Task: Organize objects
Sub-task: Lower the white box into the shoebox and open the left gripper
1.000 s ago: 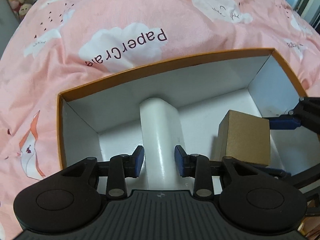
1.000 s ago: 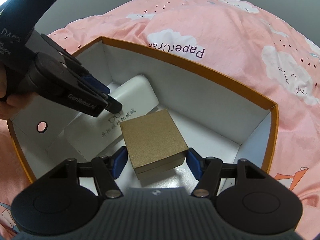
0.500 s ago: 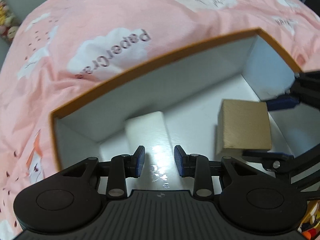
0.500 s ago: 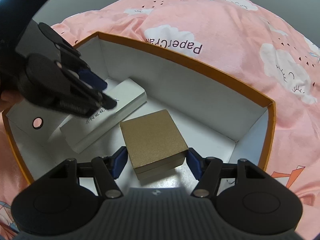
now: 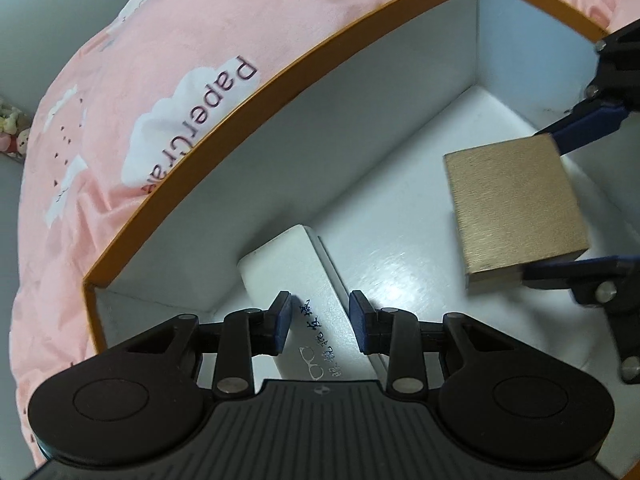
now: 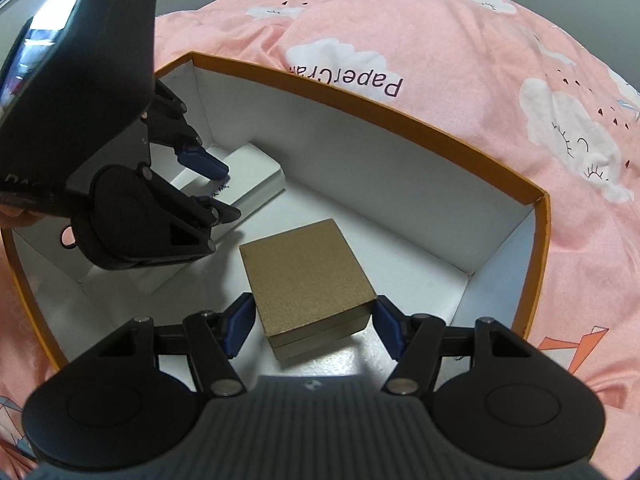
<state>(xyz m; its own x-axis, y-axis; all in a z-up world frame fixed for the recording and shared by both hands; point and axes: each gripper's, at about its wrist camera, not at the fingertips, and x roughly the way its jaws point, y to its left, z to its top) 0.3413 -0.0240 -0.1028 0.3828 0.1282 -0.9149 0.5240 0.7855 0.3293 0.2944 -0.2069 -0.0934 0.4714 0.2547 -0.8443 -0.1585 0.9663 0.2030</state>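
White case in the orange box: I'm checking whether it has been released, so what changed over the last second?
The left hand-held gripper let go of the white case and backed off; it now hangs open above the case, which lies flat. The gold box stayed put between the open right hand-held gripper fingers, inside the orange box.

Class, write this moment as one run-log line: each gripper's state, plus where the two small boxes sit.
left gripper: open above white box | right gripper: open around gold box | both boxes inside orange-rimmed box
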